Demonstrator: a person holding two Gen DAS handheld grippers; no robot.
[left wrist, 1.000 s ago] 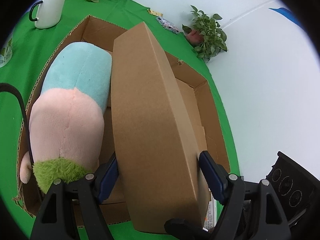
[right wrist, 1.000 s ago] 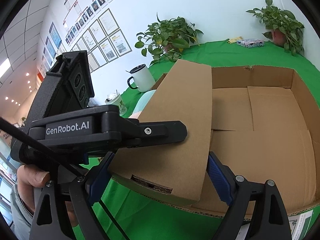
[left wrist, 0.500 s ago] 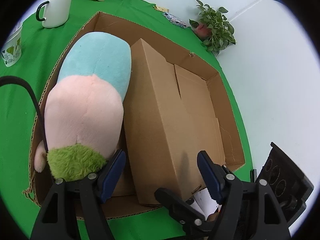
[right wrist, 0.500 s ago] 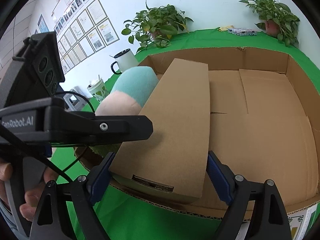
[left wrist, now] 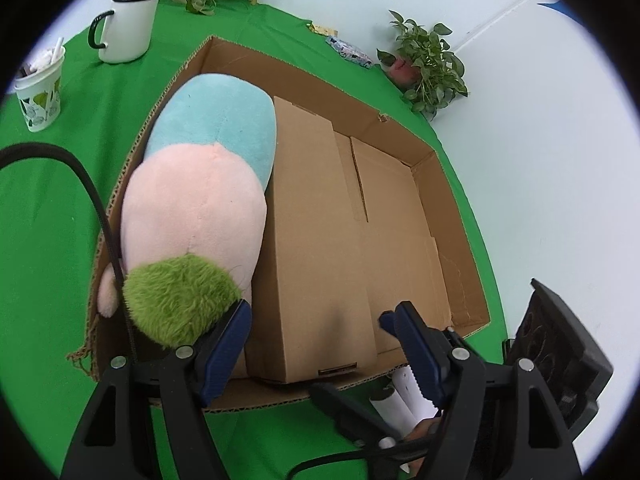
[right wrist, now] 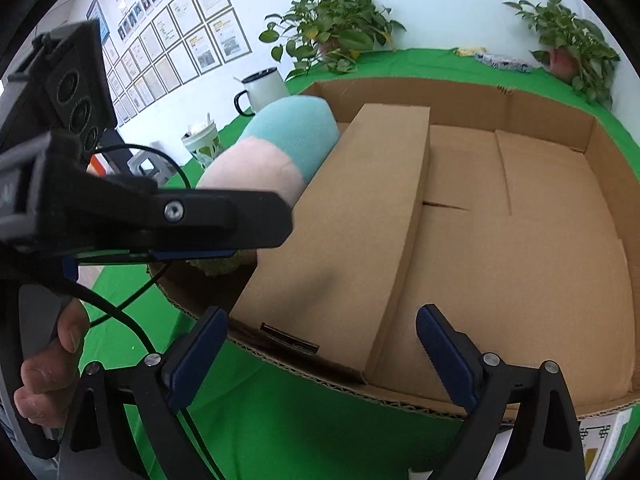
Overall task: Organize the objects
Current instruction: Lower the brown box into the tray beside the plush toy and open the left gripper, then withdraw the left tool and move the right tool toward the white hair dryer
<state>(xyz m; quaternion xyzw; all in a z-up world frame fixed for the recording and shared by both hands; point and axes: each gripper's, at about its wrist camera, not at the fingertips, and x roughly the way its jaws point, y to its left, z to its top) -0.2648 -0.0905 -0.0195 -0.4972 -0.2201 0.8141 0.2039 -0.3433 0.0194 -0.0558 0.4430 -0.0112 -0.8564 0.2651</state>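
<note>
A long closed cardboard box (left wrist: 320,240) lies flat in the open cardboard tray (left wrist: 452,216), pressed against a blue, pink and green plush toy (left wrist: 200,200) on its left. My left gripper (left wrist: 314,320) hovers open over the box's near end, its pads clear of it. In the right wrist view one of its fingers (right wrist: 224,220) hangs above the plush toy (right wrist: 280,148) and the box (right wrist: 352,232). My right gripper (right wrist: 320,340) is at the tray's front wall (right wrist: 400,396). Its jaws are opening, with gaps on both sides of the box's end.
A green cloth (left wrist: 60,200) covers the table. Beyond the tray stand a white mug (left wrist: 124,28), a paper cup (left wrist: 40,92), a small packet (left wrist: 348,50) and potted plants (left wrist: 428,68) (right wrist: 332,40). A black cable (left wrist: 96,208) crosses the plush. A hand (right wrist: 52,360) holds the left gripper.
A second ago both grippers held the box tilted above the tray. It now lies flat beside the plush, both grippers have let go, and the right jaws stand wider.
</note>
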